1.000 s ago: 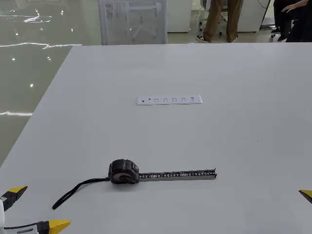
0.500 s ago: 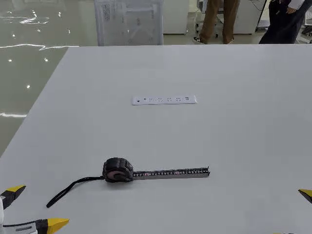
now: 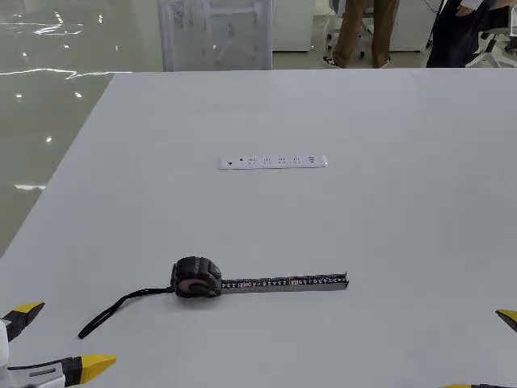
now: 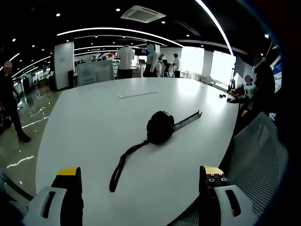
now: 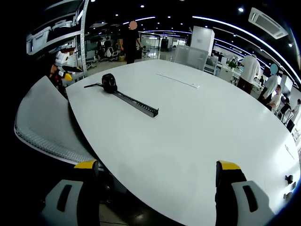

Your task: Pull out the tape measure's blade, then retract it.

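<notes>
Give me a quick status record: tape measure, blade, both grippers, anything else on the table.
tape measure: black, lying on the white table, nothing gripping it
blade: pulled out, flat on the table, running right from the tape measure in the head view
strap: black, trailing left
left gripper: open, holding nothing, apart from the strap
right gripper: open, holding nothing, apart from the blade
other: white power strip farther back
</notes>
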`<state>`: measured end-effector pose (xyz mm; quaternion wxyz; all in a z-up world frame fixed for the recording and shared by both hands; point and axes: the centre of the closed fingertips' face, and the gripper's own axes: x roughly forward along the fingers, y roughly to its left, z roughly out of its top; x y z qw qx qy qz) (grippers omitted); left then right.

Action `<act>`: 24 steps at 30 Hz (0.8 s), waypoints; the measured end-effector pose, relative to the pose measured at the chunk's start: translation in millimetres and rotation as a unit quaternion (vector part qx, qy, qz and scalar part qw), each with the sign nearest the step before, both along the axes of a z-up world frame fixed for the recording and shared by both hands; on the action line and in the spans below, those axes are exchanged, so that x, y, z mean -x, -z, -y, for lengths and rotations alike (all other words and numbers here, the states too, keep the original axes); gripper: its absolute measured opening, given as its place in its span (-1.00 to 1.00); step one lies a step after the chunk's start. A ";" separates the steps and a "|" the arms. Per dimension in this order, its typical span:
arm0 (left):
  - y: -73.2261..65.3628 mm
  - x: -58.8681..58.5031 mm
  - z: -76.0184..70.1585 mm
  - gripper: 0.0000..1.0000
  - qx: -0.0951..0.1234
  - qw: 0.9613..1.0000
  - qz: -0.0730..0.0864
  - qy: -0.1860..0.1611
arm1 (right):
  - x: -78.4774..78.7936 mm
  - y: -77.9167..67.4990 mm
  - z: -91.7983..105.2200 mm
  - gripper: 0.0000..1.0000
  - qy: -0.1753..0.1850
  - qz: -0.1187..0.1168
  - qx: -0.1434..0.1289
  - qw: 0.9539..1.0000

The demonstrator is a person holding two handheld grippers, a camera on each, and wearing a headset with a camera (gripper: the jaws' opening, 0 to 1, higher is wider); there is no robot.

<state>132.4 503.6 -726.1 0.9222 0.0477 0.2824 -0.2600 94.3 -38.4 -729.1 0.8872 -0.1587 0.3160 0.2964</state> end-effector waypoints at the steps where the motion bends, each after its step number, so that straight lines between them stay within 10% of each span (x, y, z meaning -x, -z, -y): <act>1: 0.0 -0.2 0.4 1.00 0.000 1.000 -0.002 -0.001 | -0.4 -0.5 -0.9 1.00 -0.001 0.000 0.000 1.000; 11: -17.7 -28.4 41.3 1.00 -0.005 1.000 -0.007 0.000 | -26.5 -5.2 -16.7 1.00 -0.054 0.002 0.028 0.998; 20: -6.4 -61.7 92.8 1.00 0.022 0.999 -0.022 -0.016 | -67.3 17.4 -42.0 1.00 -0.129 -0.016 0.058 0.990; 24: 7.1 -76.4 105.7 1.00 -0.006 1.000 -0.014 -0.022 | -82.5 33.3 -50.5 0.97 -0.145 -0.035 0.067 0.987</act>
